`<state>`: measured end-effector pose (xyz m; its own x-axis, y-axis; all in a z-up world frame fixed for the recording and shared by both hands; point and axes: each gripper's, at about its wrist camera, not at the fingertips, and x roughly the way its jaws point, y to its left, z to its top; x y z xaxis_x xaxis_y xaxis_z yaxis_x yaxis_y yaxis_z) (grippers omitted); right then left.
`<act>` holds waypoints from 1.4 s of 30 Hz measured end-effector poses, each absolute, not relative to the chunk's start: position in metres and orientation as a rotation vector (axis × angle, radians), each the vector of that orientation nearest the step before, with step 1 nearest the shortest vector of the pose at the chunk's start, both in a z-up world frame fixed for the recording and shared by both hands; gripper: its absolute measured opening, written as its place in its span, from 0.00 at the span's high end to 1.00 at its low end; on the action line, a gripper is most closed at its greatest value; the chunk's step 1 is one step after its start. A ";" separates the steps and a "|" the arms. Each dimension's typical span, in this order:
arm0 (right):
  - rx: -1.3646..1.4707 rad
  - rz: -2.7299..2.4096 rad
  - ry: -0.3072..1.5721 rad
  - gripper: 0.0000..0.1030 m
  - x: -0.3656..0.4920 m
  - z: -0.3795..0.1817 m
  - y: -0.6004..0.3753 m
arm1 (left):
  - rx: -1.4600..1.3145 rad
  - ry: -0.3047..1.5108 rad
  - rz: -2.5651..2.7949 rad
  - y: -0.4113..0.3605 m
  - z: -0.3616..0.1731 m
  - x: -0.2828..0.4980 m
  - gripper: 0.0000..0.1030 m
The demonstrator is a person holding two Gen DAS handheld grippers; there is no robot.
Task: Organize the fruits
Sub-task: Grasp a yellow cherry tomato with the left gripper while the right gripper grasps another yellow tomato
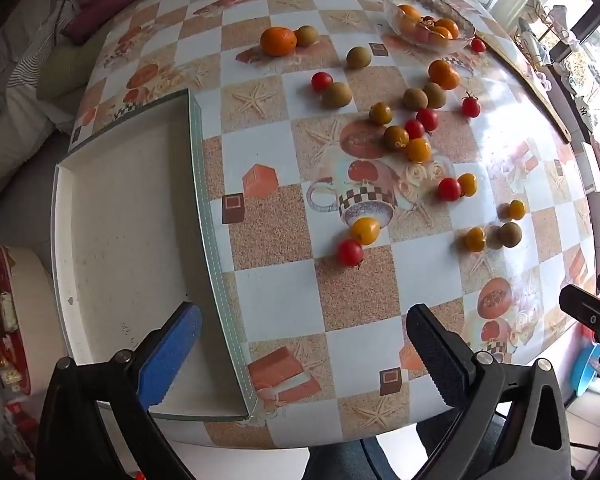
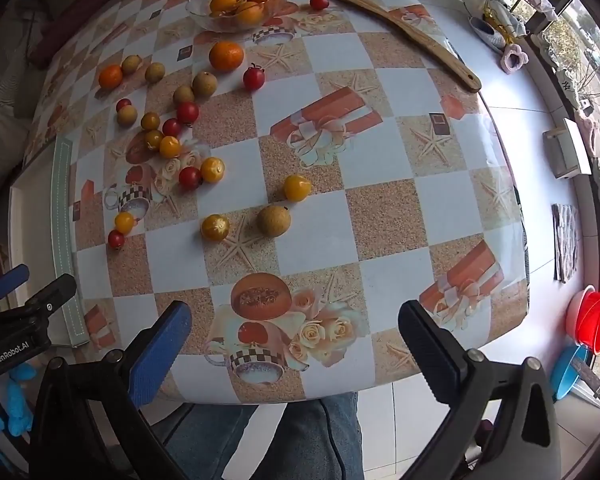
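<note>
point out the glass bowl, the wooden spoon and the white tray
glass bowl (image 2: 204,16), right wrist view, on its clear left wall beside the oranges
wooden spoon (image 2: 380,12), right wrist view, midway along its handle
white tray (image 1: 128,216), left wrist view, on its bare floor

Glossy patterned tablecloth, clear glass bowl, long wooden spoon

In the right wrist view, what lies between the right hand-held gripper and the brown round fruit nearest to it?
No object. In the right wrist view, only bare patterned tablecloth lies between the right hand-held gripper and the brown fruit.
</note>
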<state>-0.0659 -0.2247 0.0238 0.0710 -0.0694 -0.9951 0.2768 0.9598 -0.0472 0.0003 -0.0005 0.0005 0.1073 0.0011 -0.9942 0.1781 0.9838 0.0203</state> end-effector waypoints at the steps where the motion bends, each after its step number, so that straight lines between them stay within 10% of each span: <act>1: 0.176 -0.262 1.477 0.00 -0.065 0.024 -0.225 | 0.152 1.459 -0.131 -0.001 0.001 0.001 0.00; 37: 0.311 -0.281 1.463 0.00 -0.037 -0.015 -0.261 | 0.280 1.380 -0.163 -0.049 -0.039 0.037 0.00; 42: 0.340 -0.283 1.446 0.04 -0.020 -0.023 -0.270 | 0.327 1.384 -0.183 -0.058 -0.055 0.047 0.20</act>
<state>-0.0200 -0.2702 -0.0234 0.1066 0.0156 -0.9942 0.3892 0.9194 0.0562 0.0469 -0.0584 -0.0546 0.1812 0.0633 -0.9814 0.3165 0.9411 0.1192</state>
